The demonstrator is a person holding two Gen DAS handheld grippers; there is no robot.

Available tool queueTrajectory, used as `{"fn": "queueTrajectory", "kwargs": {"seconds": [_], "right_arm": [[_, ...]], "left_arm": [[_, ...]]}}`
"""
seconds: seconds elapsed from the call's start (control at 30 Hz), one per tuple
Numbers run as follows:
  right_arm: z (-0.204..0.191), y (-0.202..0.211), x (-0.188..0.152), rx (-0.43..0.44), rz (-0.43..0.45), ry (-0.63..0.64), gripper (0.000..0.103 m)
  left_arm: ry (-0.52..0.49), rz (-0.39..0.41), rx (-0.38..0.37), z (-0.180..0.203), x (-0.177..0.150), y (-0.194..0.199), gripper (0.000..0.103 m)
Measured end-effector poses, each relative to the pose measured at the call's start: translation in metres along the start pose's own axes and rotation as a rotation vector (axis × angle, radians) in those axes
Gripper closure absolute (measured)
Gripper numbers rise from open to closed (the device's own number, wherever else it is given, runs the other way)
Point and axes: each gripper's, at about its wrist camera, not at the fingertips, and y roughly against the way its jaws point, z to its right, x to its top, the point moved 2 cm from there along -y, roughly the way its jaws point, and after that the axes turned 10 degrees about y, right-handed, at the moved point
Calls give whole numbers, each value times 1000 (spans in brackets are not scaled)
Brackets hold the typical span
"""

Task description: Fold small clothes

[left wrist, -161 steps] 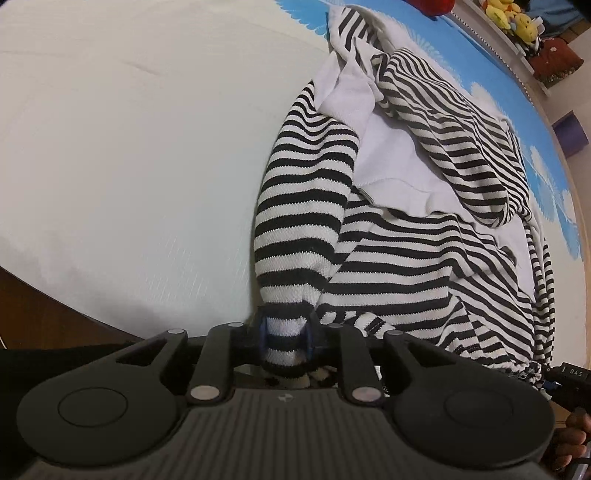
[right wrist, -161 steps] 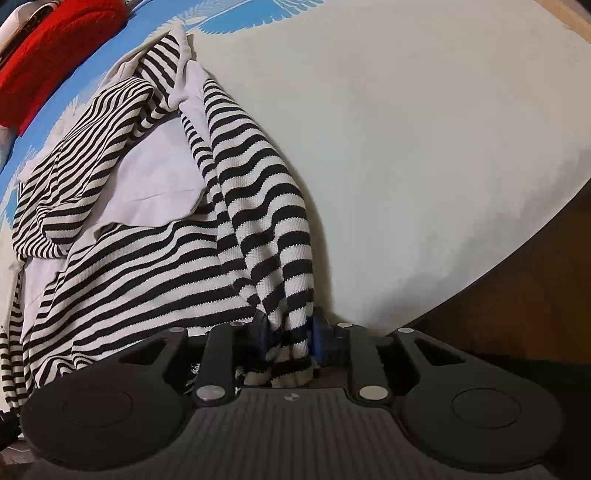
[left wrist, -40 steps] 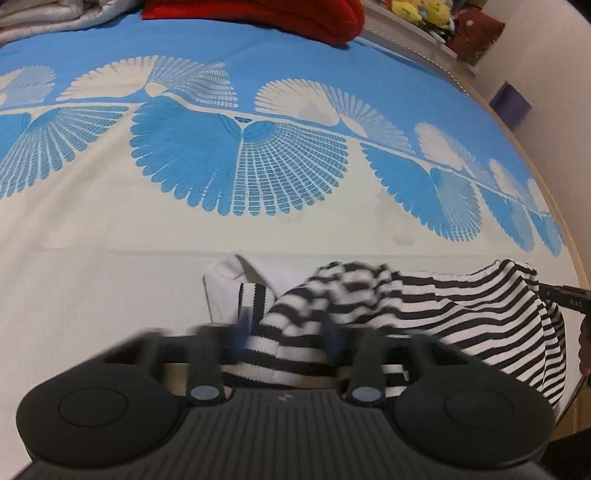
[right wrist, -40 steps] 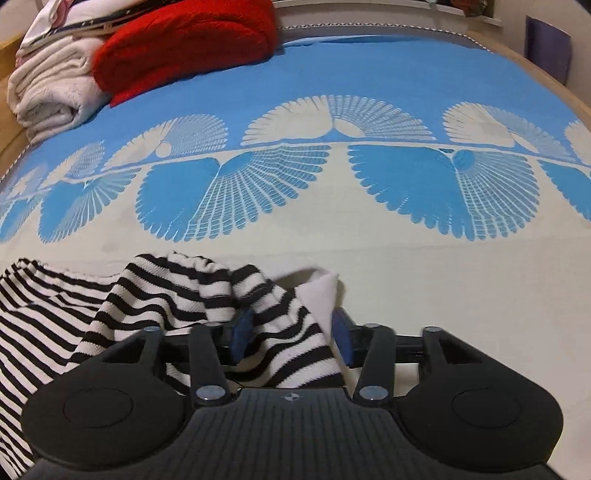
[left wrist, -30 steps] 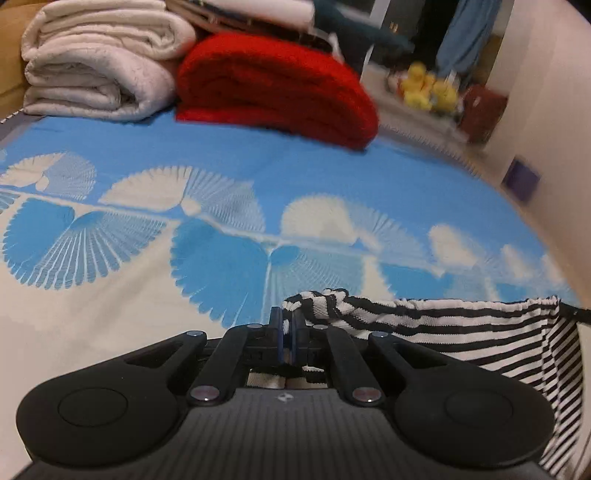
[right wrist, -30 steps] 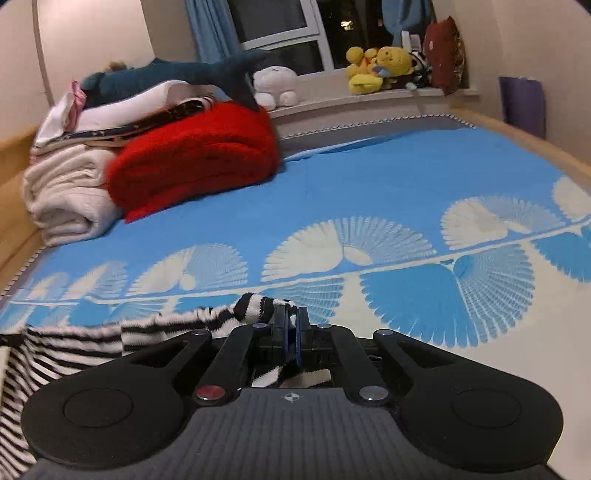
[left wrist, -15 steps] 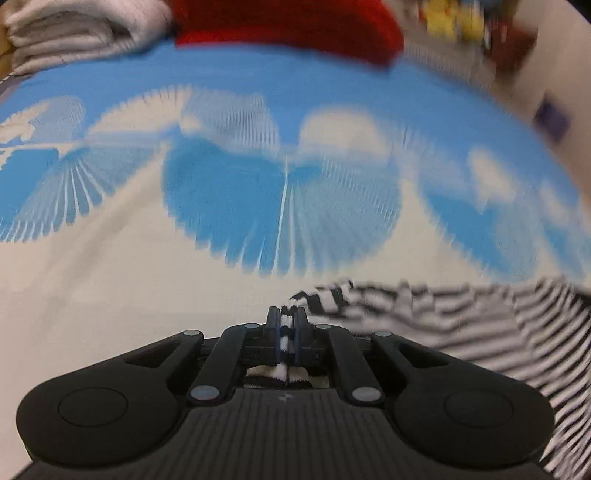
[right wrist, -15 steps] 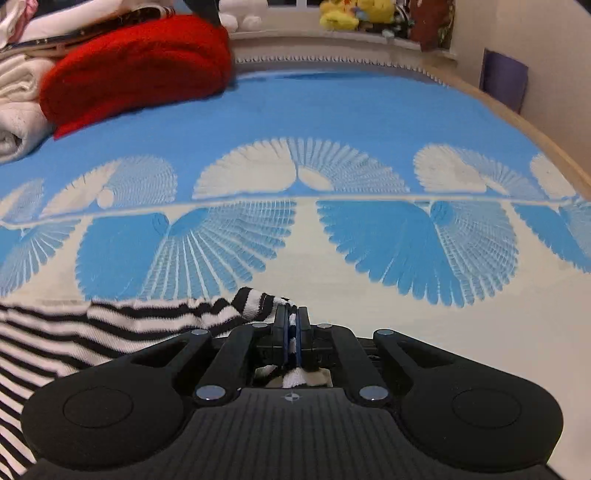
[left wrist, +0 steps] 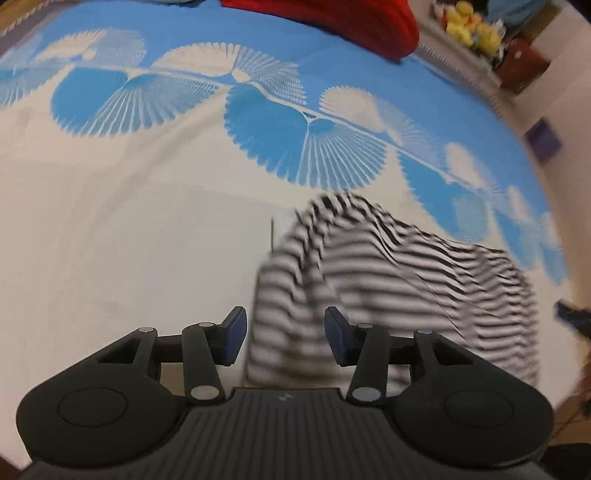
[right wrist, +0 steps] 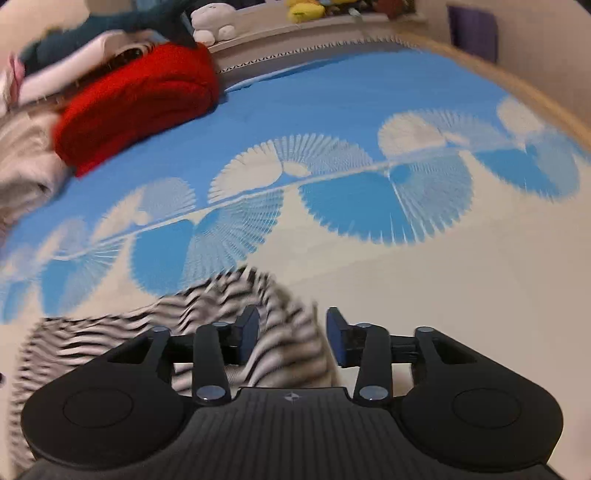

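Note:
A black-and-white striped garment (left wrist: 388,280) lies bunched on the cream part of the bedspread, blurred by motion. In the left wrist view my left gripper (left wrist: 282,338) has its jaws opening; a striped fold sits between the blue pads (left wrist: 232,334) without being pinched. In the right wrist view the same striped garment (right wrist: 147,332) spreads to the left. My right gripper (right wrist: 291,336) is also opening, with a striped corner lying loose between its fingers (right wrist: 334,339).
The bedspread (left wrist: 129,229) is cream near me and blue with white fan shapes farther off. A red folded blanket (right wrist: 140,99), white towels (right wrist: 22,177) and plush toys (right wrist: 214,26) sit at the far end. A wooden bed edge (right wrist: 517,96) runs on the right.
Both grippers were shut on the striped garment's edge and have now spread their jaws, letting it drop onto the bedspread. Both views have tilted downward.

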Motion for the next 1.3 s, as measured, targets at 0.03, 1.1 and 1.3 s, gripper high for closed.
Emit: {"fn": "queueTrajectory", "kwargs": {"seconds": [0.03,1.1,1.3], "right_arm": [[2,5,-11,18,-18,-17,51],[19,5,-93,106,-238,-83,43],[5,-12,-100,123,-329,-7,89]], "left_arm": [[21,-8,-8,-6,-8,2,52],[68,-74,49,-57,-37,-14,70],[63,-98,49,-53,-33,-26,70]]}}
